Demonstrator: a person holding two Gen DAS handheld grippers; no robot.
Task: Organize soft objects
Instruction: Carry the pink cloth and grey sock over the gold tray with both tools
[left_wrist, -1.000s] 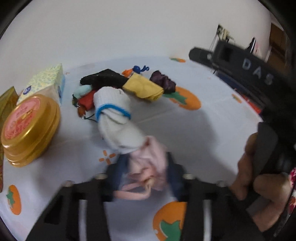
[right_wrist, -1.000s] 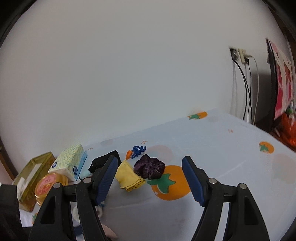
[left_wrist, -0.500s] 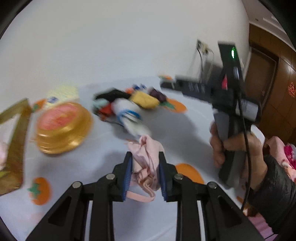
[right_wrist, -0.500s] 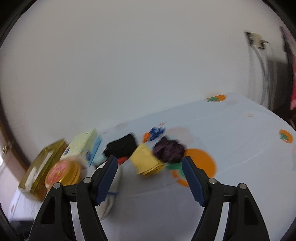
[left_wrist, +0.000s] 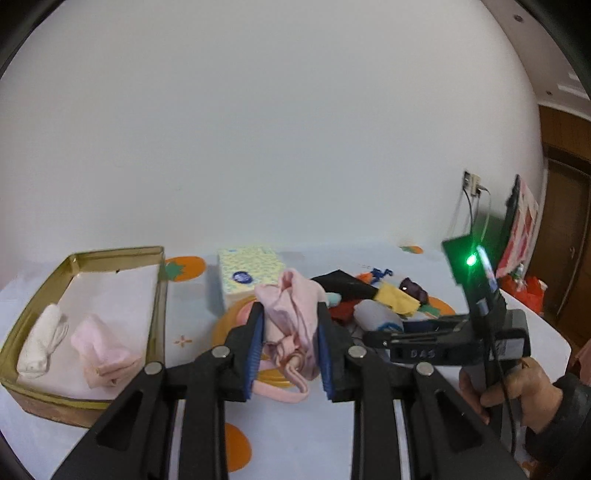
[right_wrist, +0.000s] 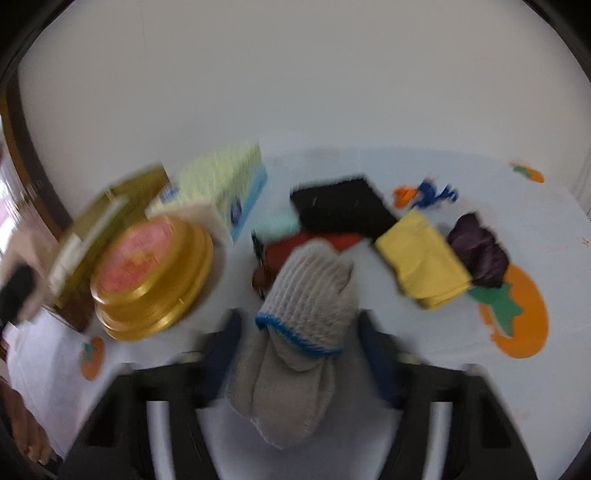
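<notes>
My left gripper (left_wrist: 290, 332) is shut on a pink cloth bundle (left_wrist: 291, 314) and holds it above the table. To its left stands a gold tin tray (left_wrist: 159, 291) with a white bundle (left_wrist: 40, 343) and a pink bundle (left_wrist: 103, 350) inside. My right gripper (right_wrist: 299, 350) is open, its fingers on either side of a grey knit glove with a blue band (right_wrist: 299, 332) that lies on the table; this view is blurred. Behind the glove lie a red cloth (right_wrist: 291, 247), black cloth (right_wrist: 340, 206), yellow cloth (right_wrist: 424, 258), purple scrunchie (right_wrist: 480, 254) and mint cloth (right_wrist: 277, 221).
A round gold tin with a pink lid (right_wrist: 151, 273) and a tissue box (right_wrist: 221, 188) stand left of the pile. A blue and orange toy (right_wrist: 424, 192) lies behind it. The tablecloth (right_wrist: 517, 229) has orange fruit prints. The right hand-held gripper's body (left_wrist: 461, 339) shows in the left view.
My left gripper lifted the pink bundle and swung left toward the gold tray. My right gripper dropped down and forward until its open fingers straddle the grey glove.
</notes>
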